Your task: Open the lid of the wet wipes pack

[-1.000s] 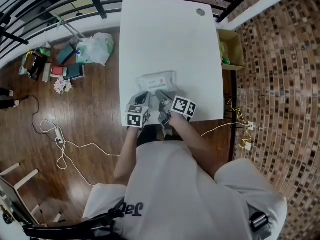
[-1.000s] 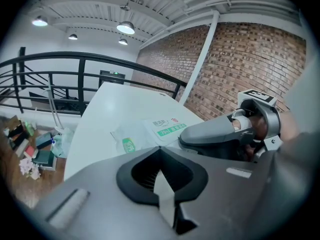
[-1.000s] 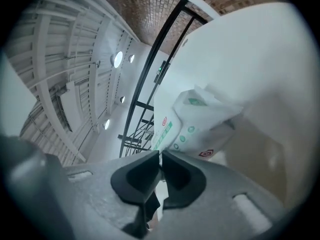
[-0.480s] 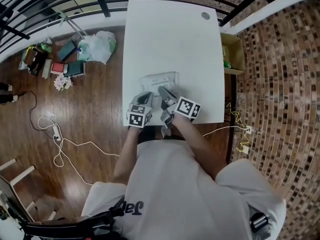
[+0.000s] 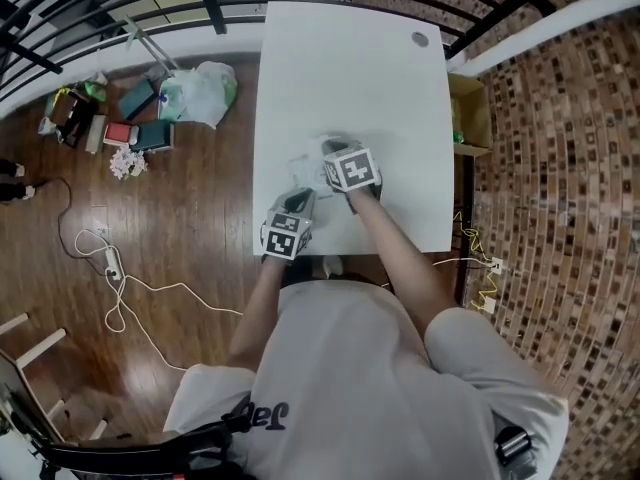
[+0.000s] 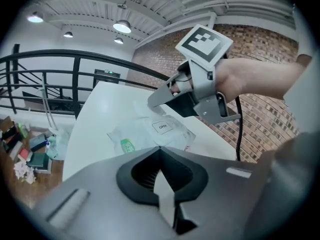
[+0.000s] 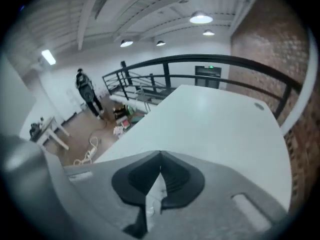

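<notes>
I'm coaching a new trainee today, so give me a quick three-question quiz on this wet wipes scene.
1. True or false: the flat lid printed OPEN on the whitish soft plastic wet wipes pack is already peeled back.
2. Fill in: the left tool's jaws are ___.
3. The right tool is: A over the pack; B touching the left tool; C under the pack.
Key: 1 false; 2 together; 3 A.

**Right gripper pinched a white flap**

The right gripper (image 7: 160,156) had its fingers (image 7: 210,209) pressed together on a thin, crinkled white flap (image 7: 155,194). Beyond them the white tabletop (image 7: 215,126) ran to a black railing (image 7: 200,59), with a small round hole (image 7: 258,106) at its far right. Far left, a person (image 7: 87,96) stood on the wood floor (image 7: 75,134).
</notes>
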